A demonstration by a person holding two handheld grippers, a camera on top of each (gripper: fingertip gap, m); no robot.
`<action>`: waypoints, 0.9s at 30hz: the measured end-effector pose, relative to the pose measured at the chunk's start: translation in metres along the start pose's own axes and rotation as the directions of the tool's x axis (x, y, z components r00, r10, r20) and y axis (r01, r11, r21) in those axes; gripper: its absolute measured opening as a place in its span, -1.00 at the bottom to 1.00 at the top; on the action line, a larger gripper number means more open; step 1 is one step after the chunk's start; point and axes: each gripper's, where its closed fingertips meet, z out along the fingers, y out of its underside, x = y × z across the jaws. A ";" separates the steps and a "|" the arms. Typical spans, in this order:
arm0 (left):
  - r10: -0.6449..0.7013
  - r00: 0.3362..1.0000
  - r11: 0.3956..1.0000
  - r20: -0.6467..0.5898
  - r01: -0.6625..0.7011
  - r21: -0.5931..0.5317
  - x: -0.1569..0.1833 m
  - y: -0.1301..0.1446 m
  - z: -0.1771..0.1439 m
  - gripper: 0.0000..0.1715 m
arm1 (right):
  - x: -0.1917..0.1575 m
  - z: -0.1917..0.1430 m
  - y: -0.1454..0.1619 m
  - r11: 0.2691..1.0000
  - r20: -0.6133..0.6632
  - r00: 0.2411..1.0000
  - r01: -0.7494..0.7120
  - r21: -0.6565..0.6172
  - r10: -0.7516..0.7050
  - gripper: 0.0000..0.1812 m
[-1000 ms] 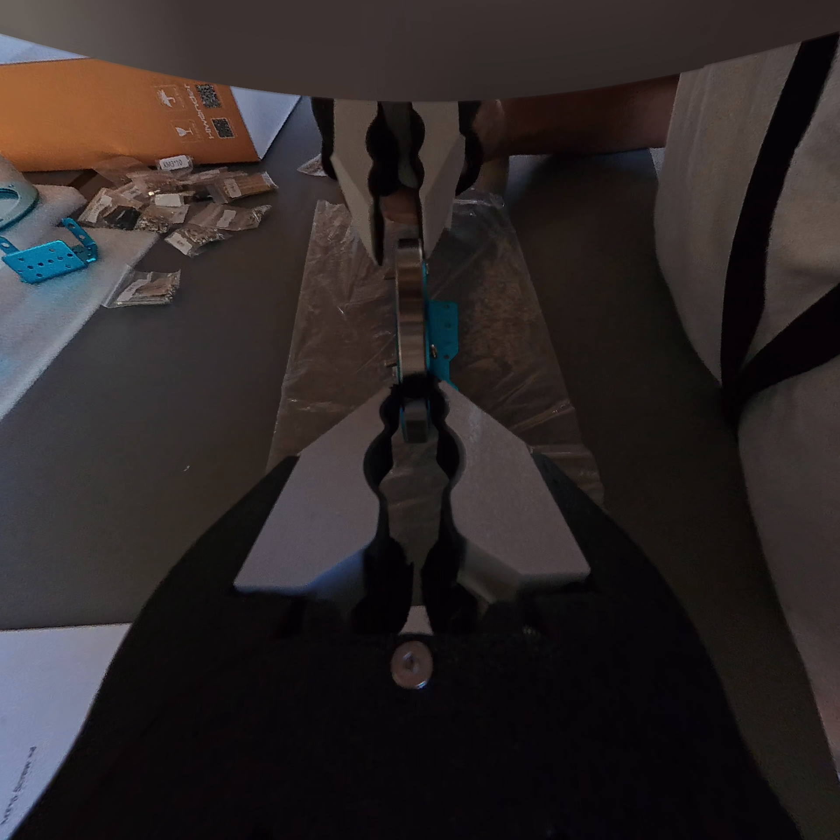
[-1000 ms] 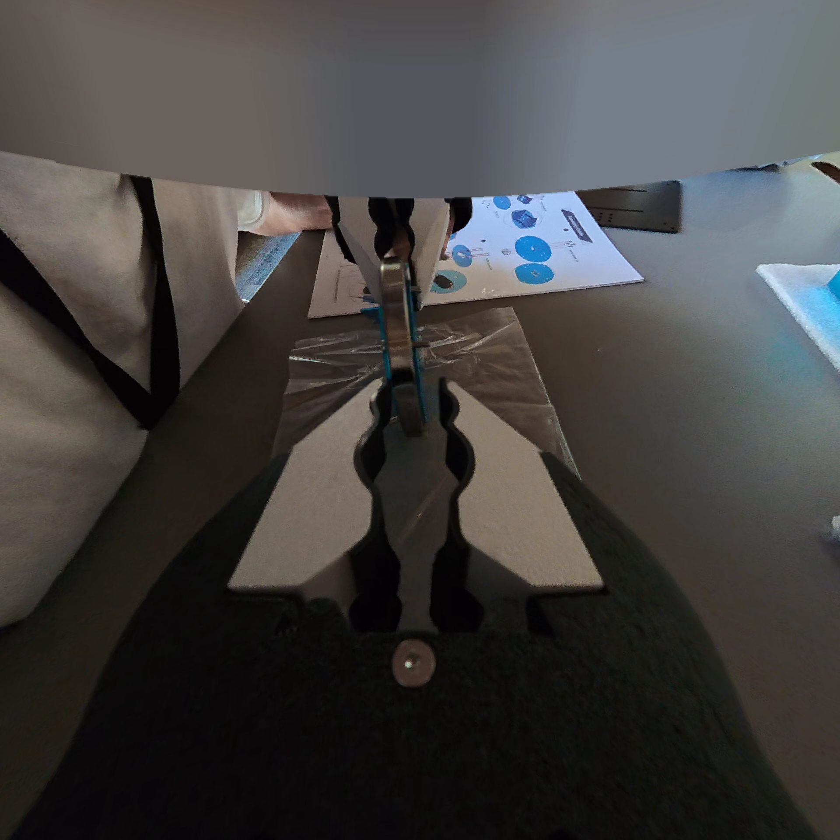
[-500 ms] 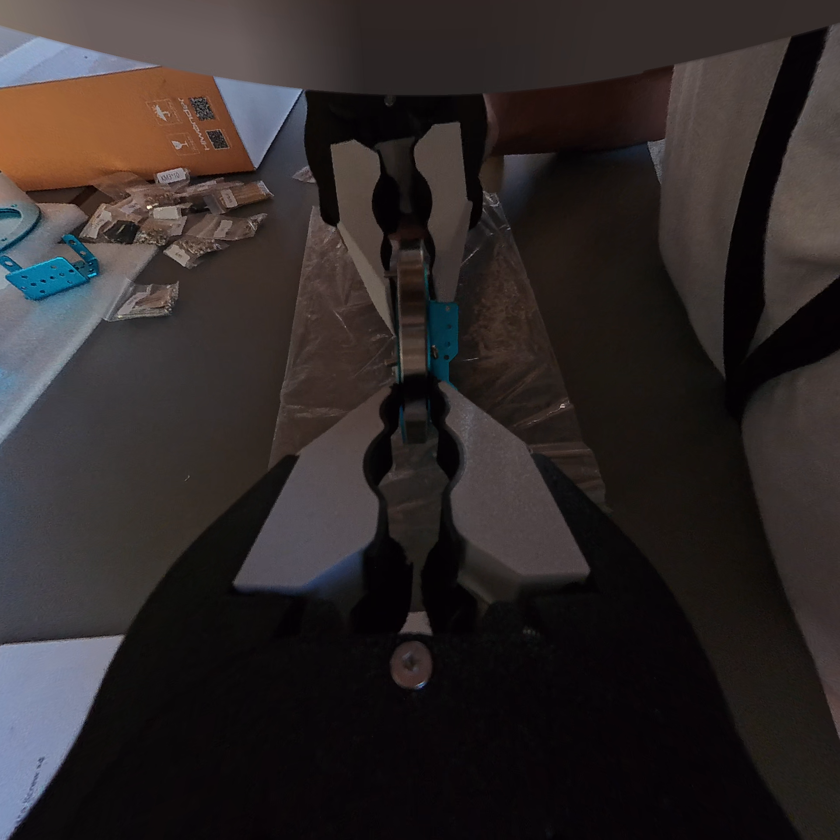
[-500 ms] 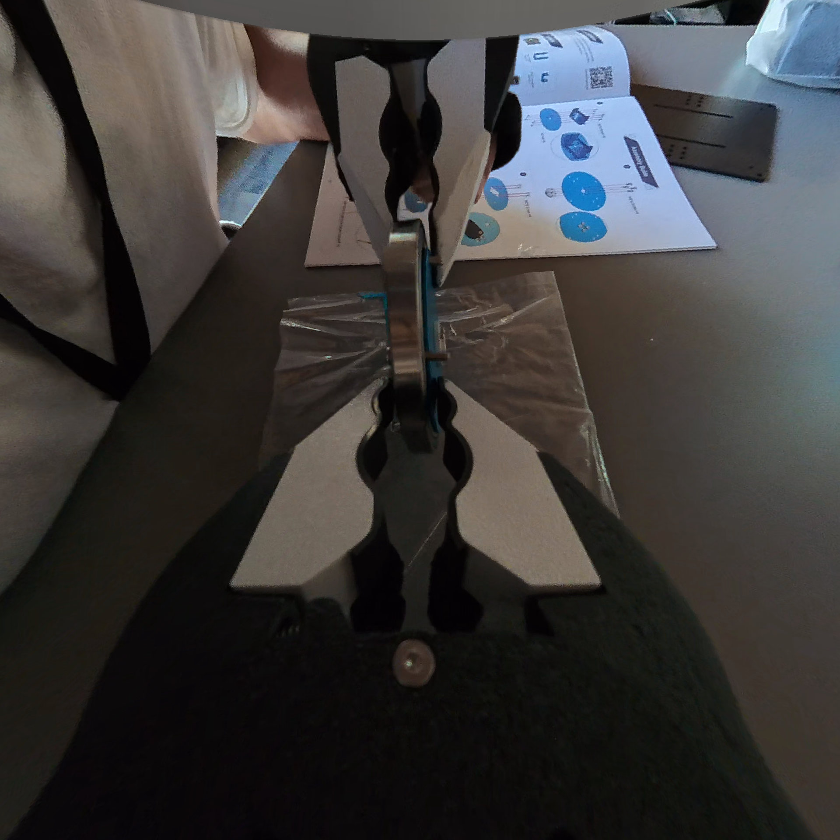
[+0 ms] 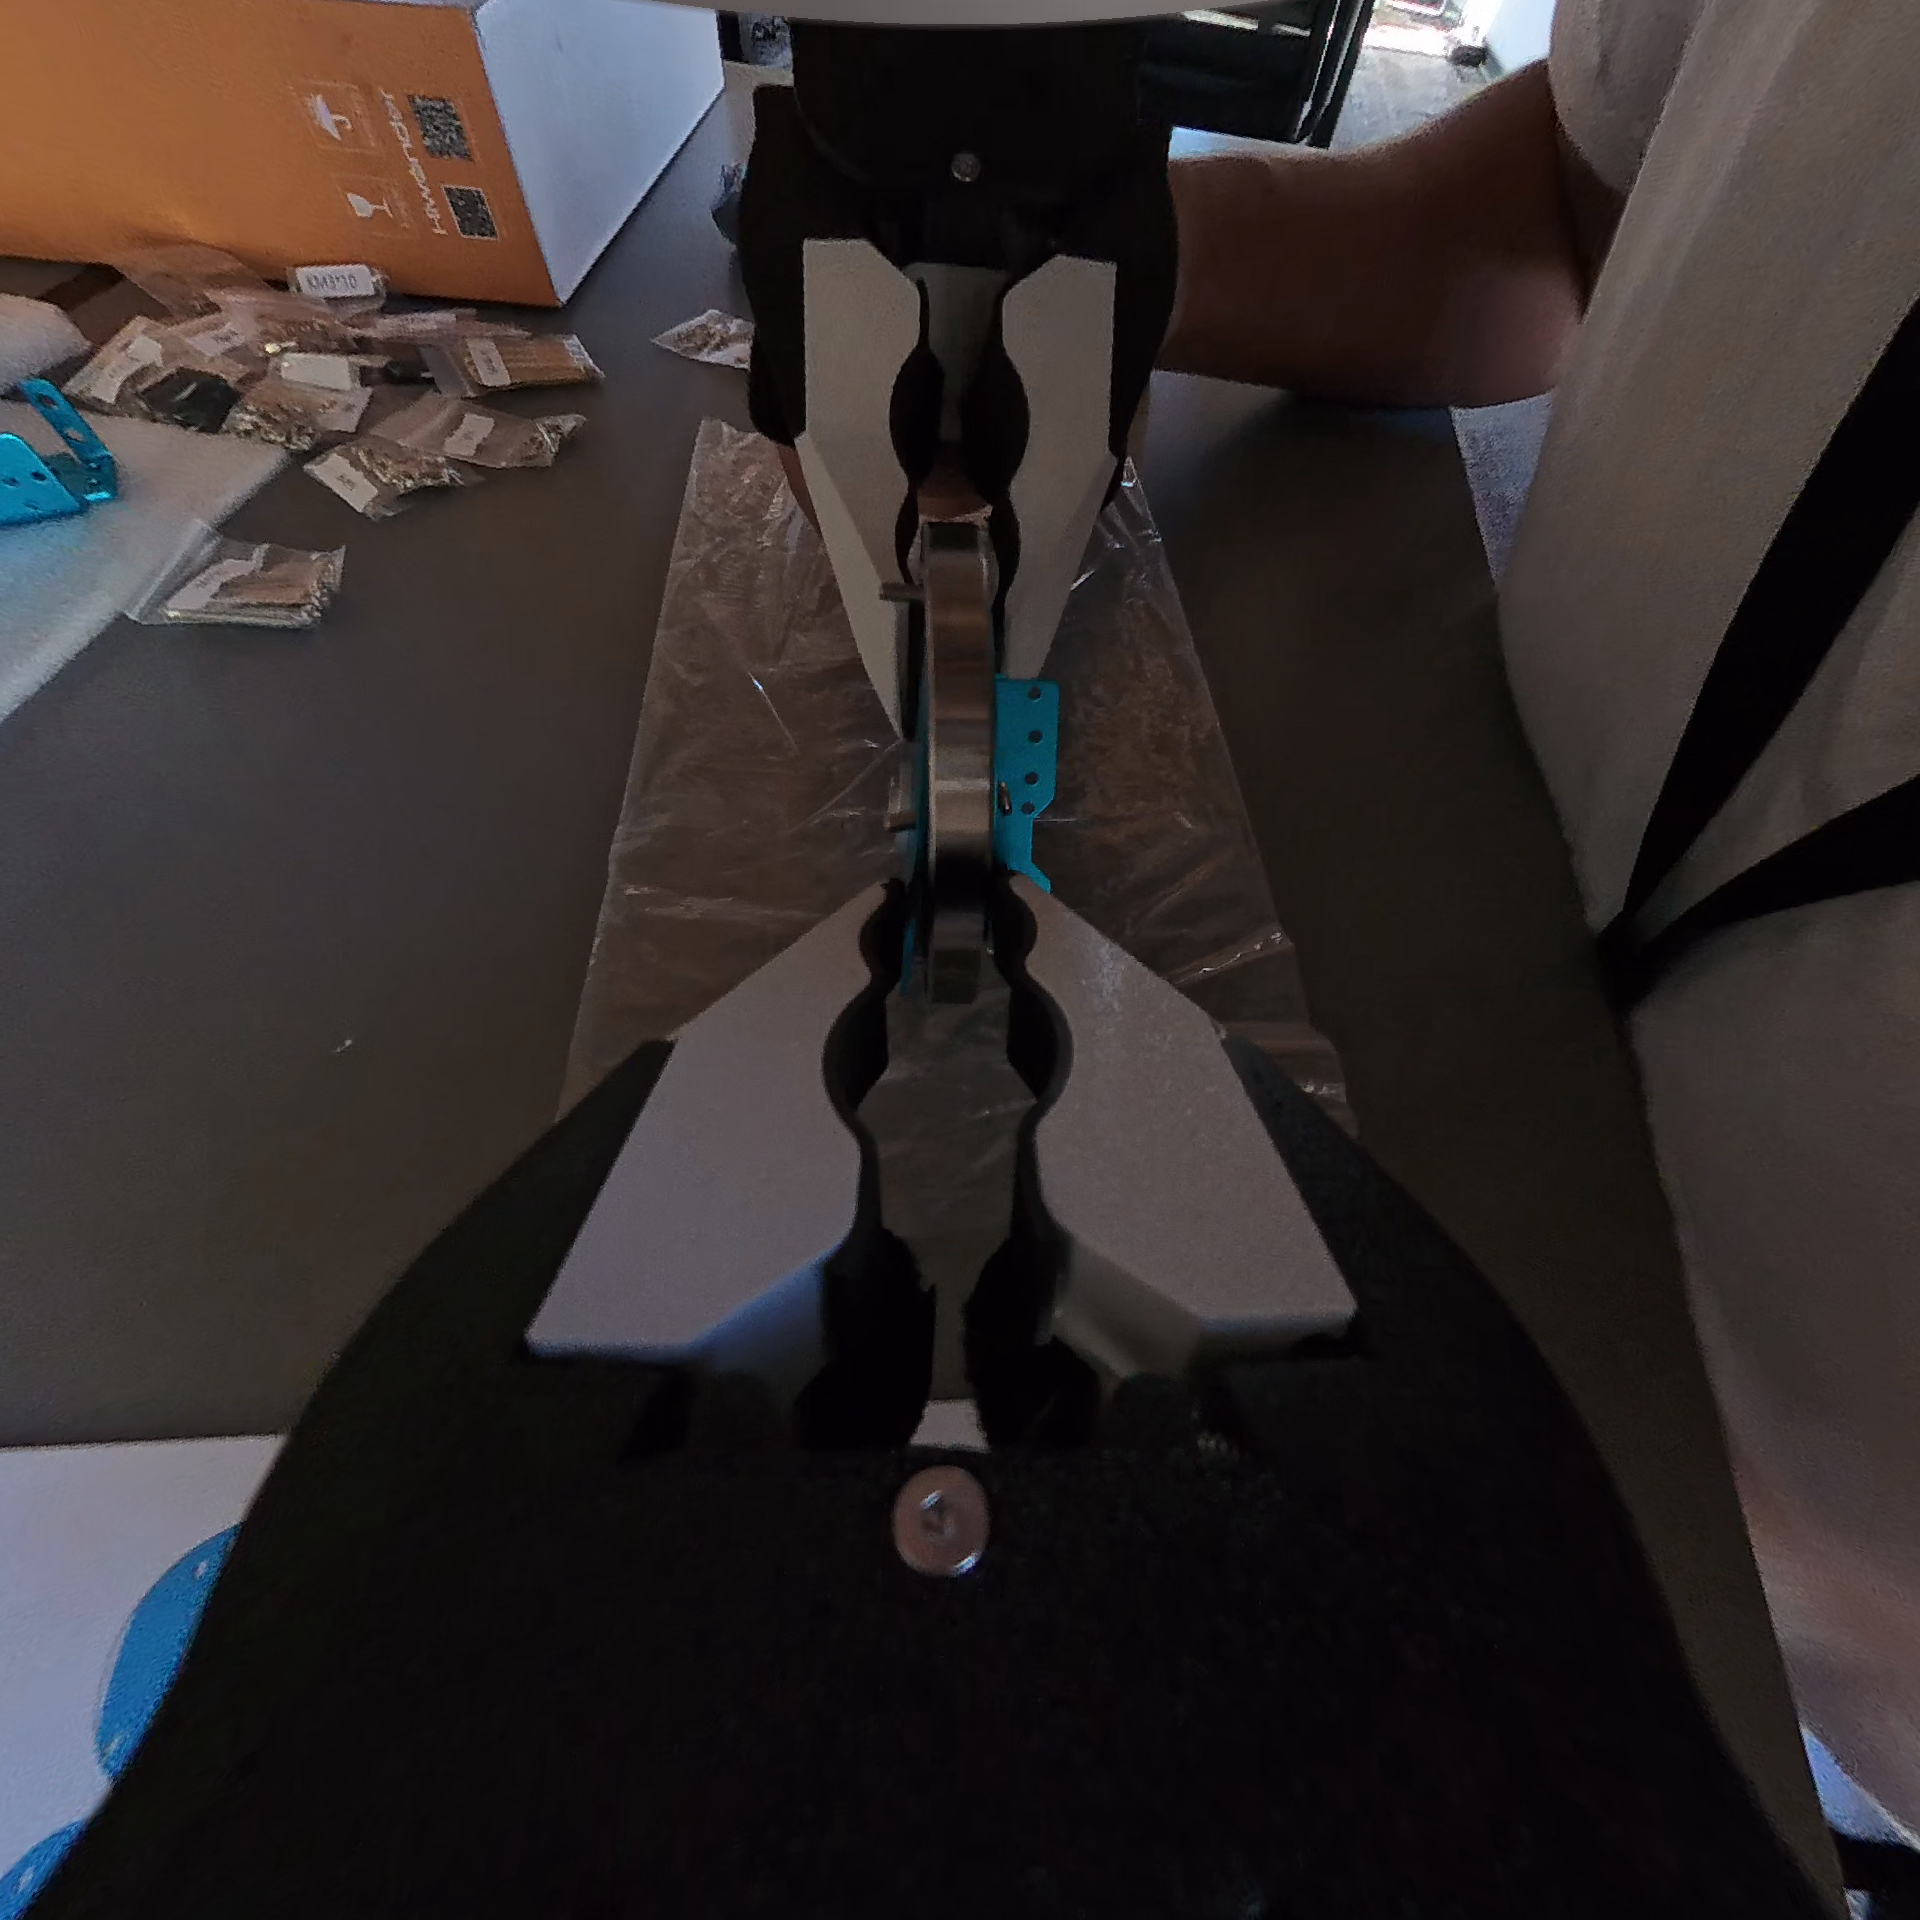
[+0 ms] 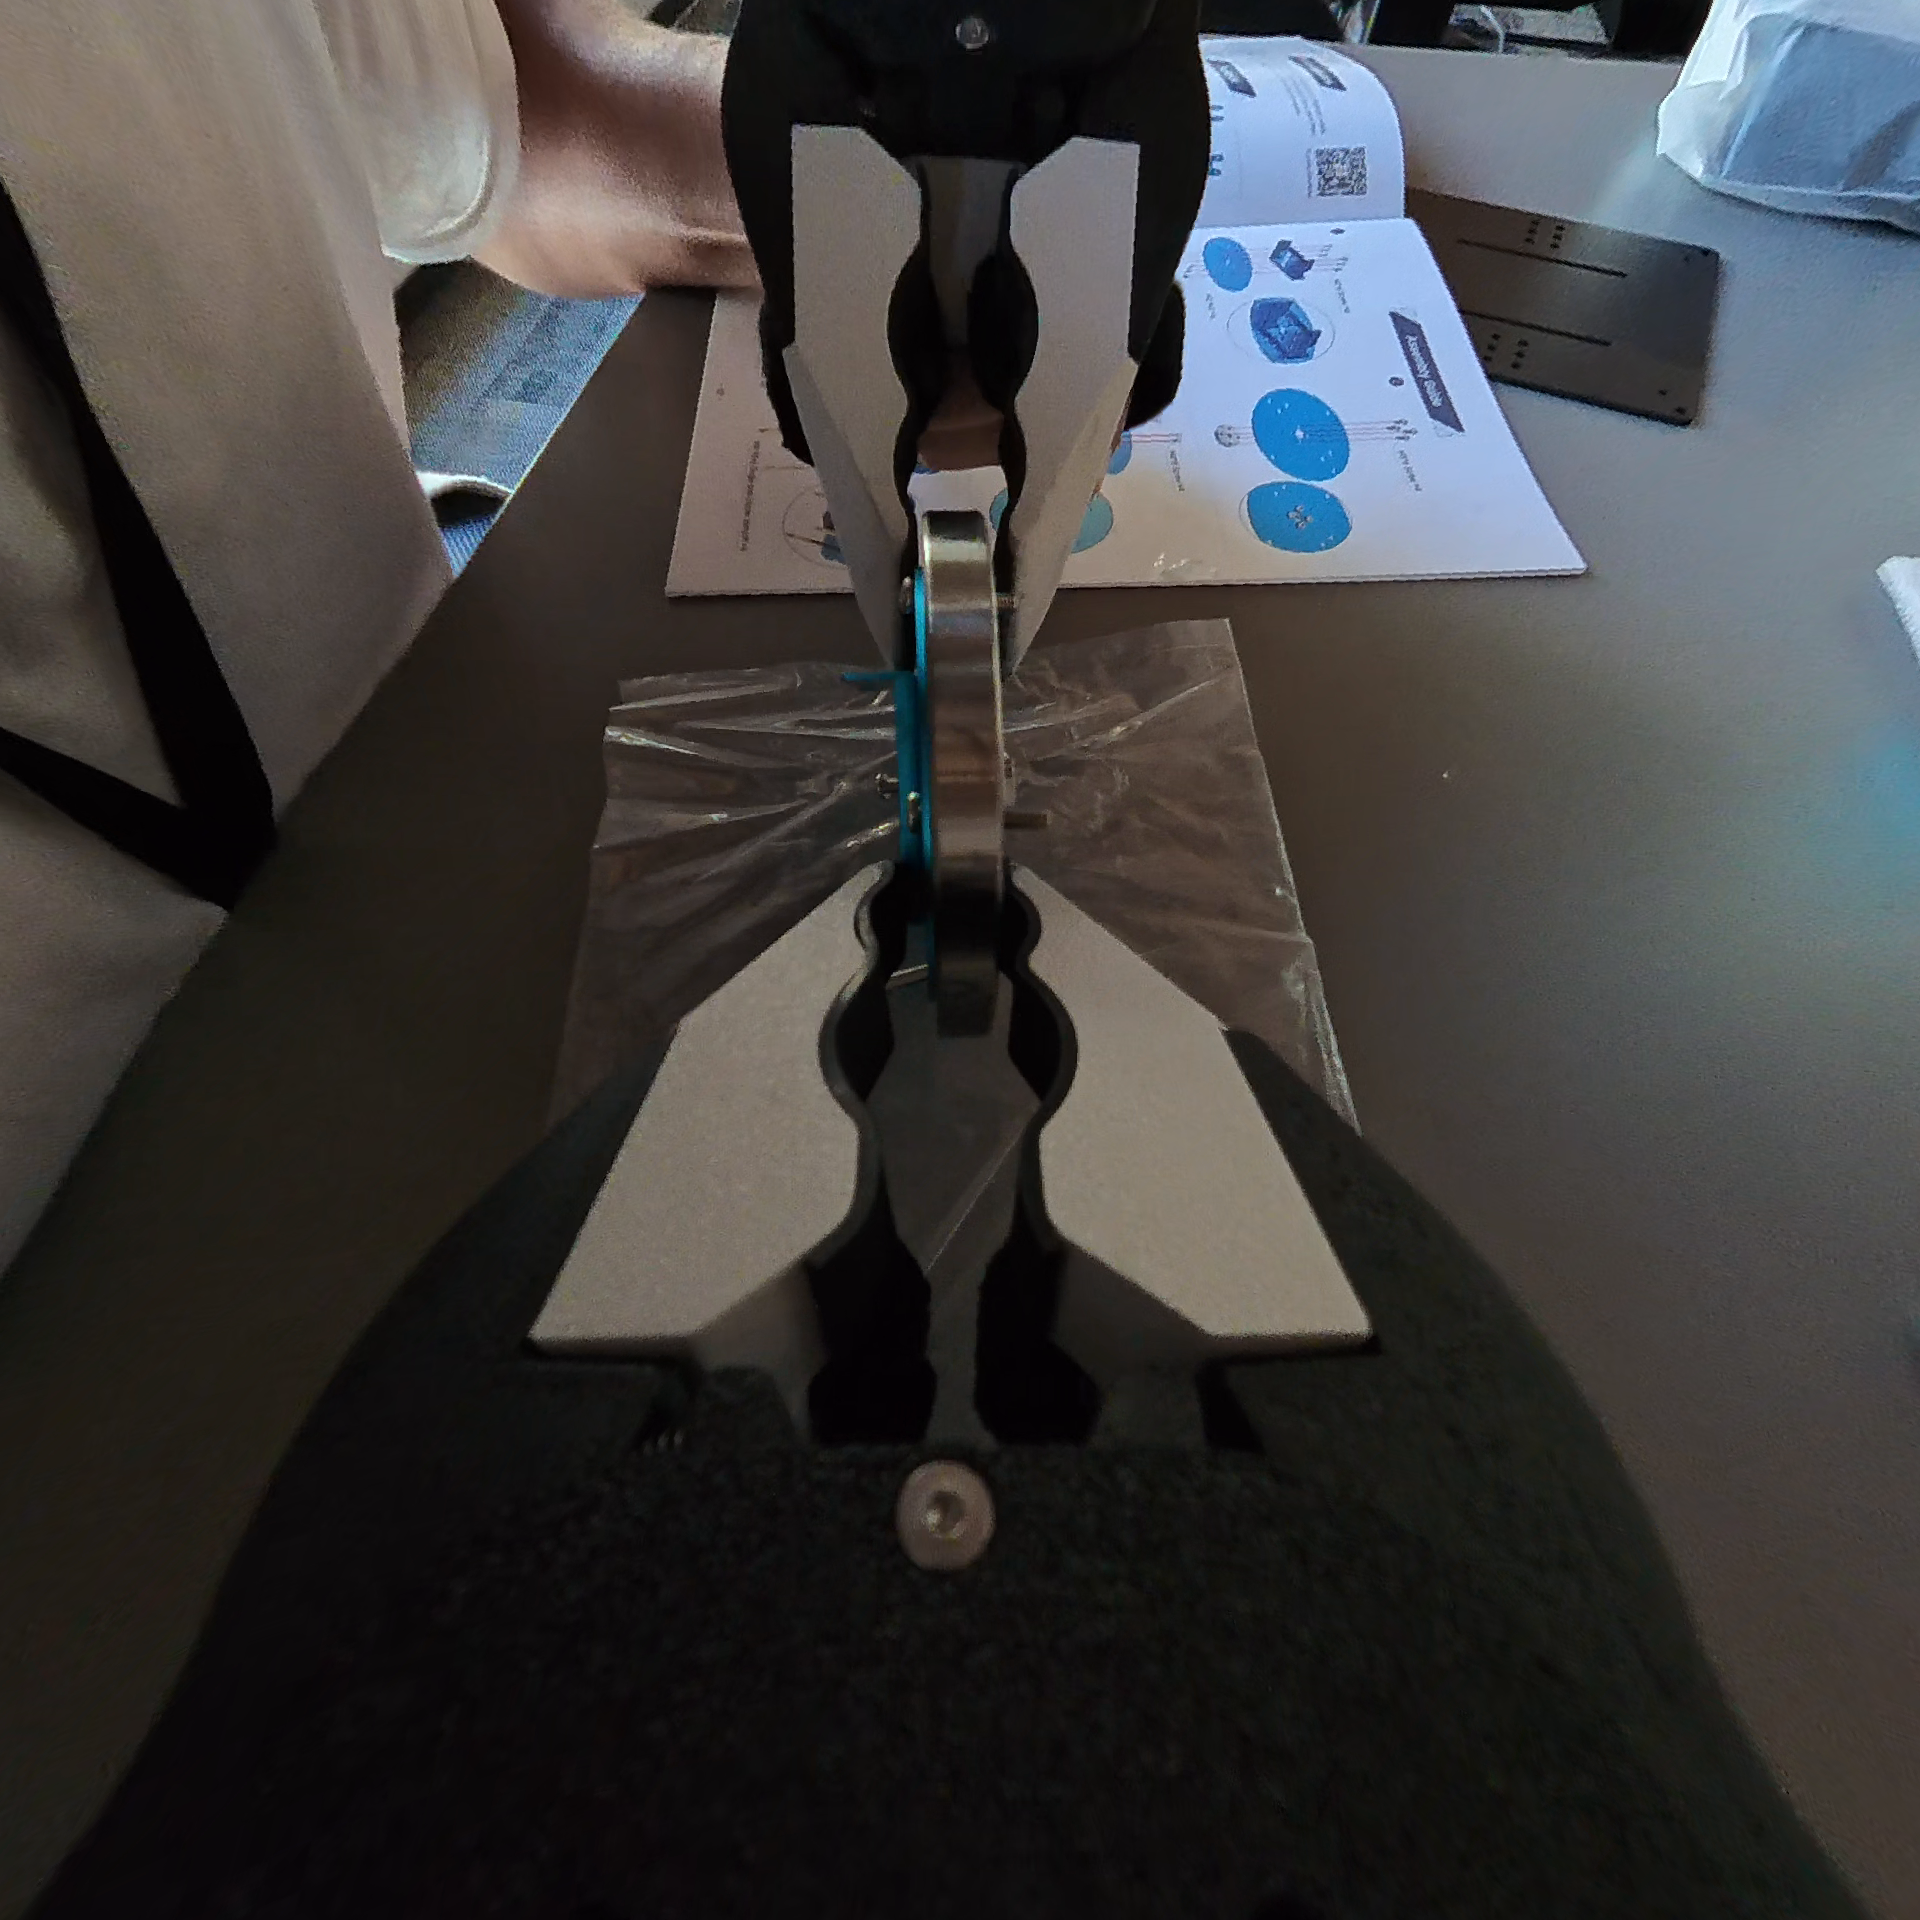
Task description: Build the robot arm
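Observation:
A steel ring with a blue plate bolted to it (image 5: 958, 748) is held edge-on above a clear plastic bag (image 5: 727, 769) on the dark table. My left gripper (image 5: 951, 914) is shut on its near edge. My right gripper (image 5: 951, 582) faces it and is shut on the far edge. A blue perforated bracket (image 5: 1023, 769) sticks out to the ring's right. In the right wrist view my right gripper (image 6: 951, 914) grips the ring assembly (image 6: 961, 769) at the near edge, the left gripper (image 6: 951, 551) at the far edge, over the bag (image 6: 1143, 831).
An orange and white box (image 5: 260, 135), several small bags of hardware (image 5: 312, 416) and a blue bracket (image 5: 42, 457) on white foam lie at the left. An open instruction booklet (image 6: 1351, 416) and a black plate (image 6: 1590, 312) lie beyond. A person's torso (image 5: 1714, 727) is close on the right. About 5 centimeters separates my left fingertips from my right.
Both grippers have tilted and drawn back, so each sees more of the other; the ring assembly stays held between them. The blue bracket now shows further out to the right.

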 end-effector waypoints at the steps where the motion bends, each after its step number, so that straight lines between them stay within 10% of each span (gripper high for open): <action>1: -0.009 1.000 1.000 -0.009 0.009 0.000 0.000 0.000 0.000 -0.81 | 0.000 0.000 0.000 1.000 0.004 1.000 -0.010 0.004 0.010 -0.83; 27: 0.178 0.984 0.983 0.002 -0.177 -0.045 0.008 0.004 0.000 -0.85 | -0.012 -0.027 -0.029 0.948 0.197 0.966 -0.213 0.235 0.168 -0.59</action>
